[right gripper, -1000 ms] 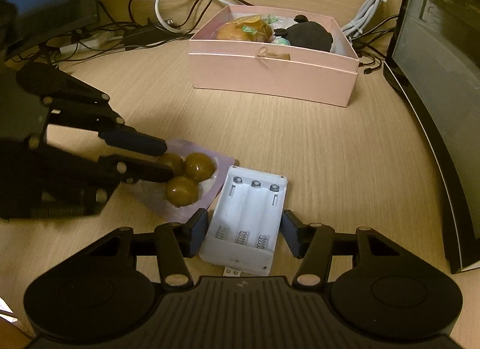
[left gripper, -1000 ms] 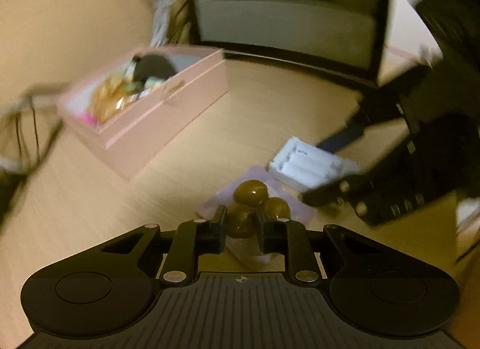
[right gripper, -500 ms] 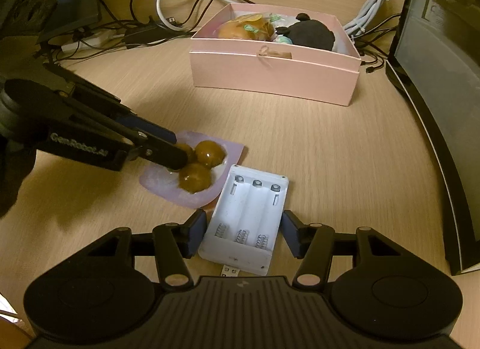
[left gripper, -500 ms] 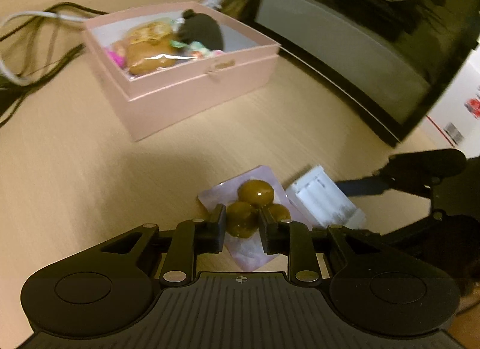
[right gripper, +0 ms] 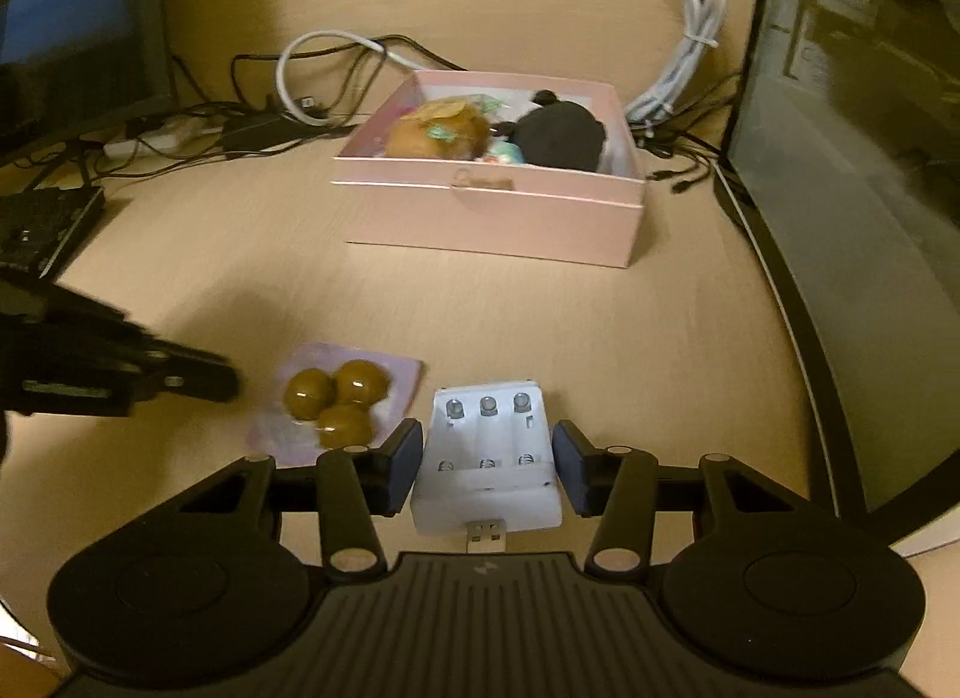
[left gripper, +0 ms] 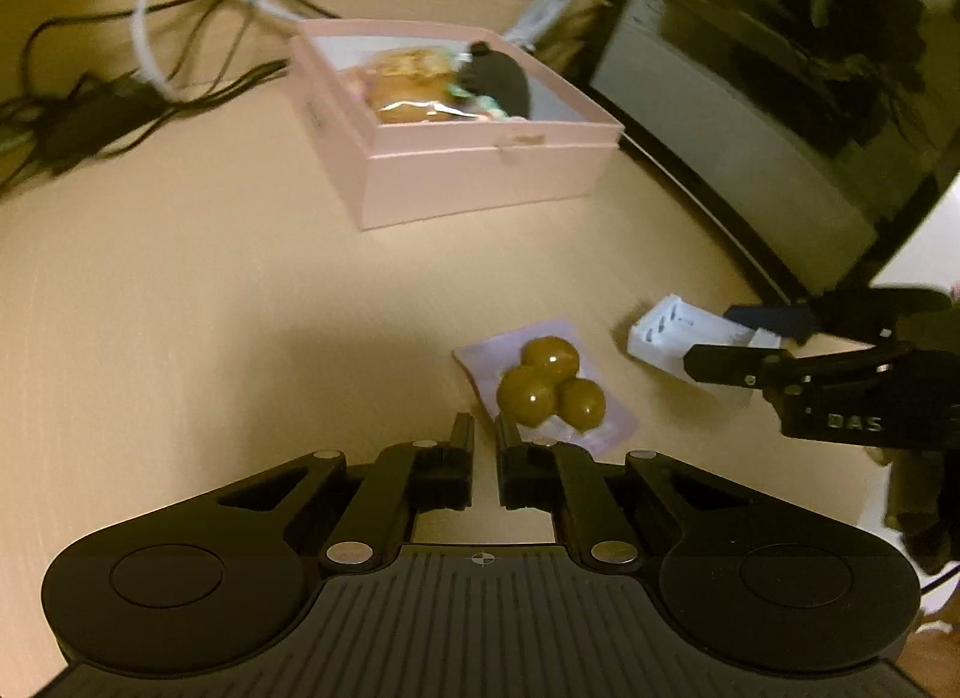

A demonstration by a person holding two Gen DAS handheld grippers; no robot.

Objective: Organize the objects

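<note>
White plastic, the battery charger (right gripper: 489, 461) lies on the wooden desk (right gripper: 540, 326) between the fingers of the right gripper (right gripper: 489, 467), with its USB plug pointing back toward the gripper body. The blue-padded fingers are spread to either side of the charger; a narrow gap shows on the right, while on the left contact cannot be told. Just left of it sits a clear packet (right gripper: 342, 398) holding three brown glossy balls on a lilac backing.

From the left wrist view, the left gripper (left gripper: 485, 440) has its fingers drawn almost together with only a slim gap, and nothing sits between them. The packet (left gripper: 549, 386) lies just beyond the tips, slightly to the right, apart from them. The charger (left gripper: 672, 338) shows farther right, flanked by the right gripper's fingers.

Farther back on the desk stands an open pink box (right gripper: 498, 212) holding a wrapped bun (right gripper: 438, 131) and a black rounded object (right gripper: 561, 137). Cables (right gripper: 312, 80) trail behind the box, and a dark monitor (right gripper: 852, 158) stands to its right.
</note>
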